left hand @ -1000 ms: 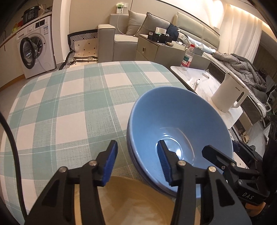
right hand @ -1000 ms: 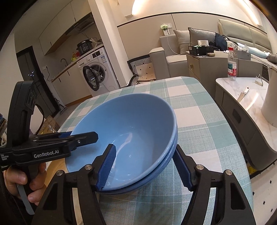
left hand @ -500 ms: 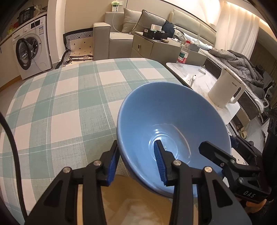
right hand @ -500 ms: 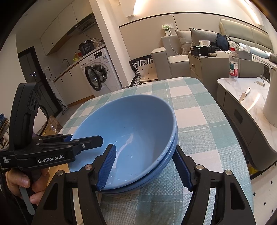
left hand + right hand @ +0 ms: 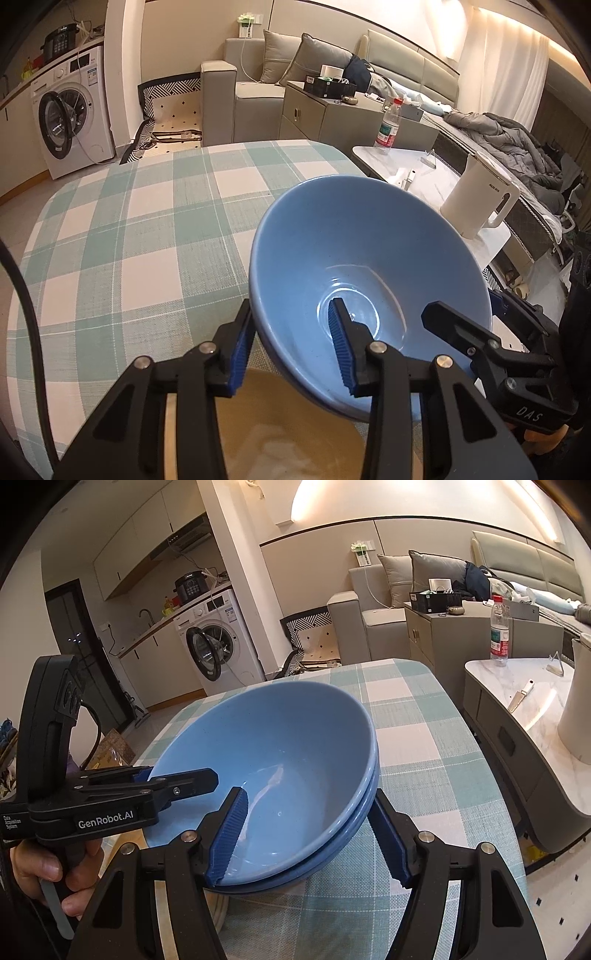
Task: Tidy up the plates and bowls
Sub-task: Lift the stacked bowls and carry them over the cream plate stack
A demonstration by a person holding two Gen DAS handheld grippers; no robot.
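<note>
Left wrist: smooth, round blue bowls

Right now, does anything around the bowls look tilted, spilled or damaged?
Yes: the stacked blue bowls are tipped, rim raised on one side, both grippers straddling the rim. The left gripper pinches it; the right gripper straddles the opposite side. No spill or chips are visible.

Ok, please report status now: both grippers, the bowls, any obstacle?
Left gripper shut on blue bowl rim. Right gripper also shut on its rim, opposite side. Second bowl nested underneath. Nothing in the way on checked tablecloth.
</note>
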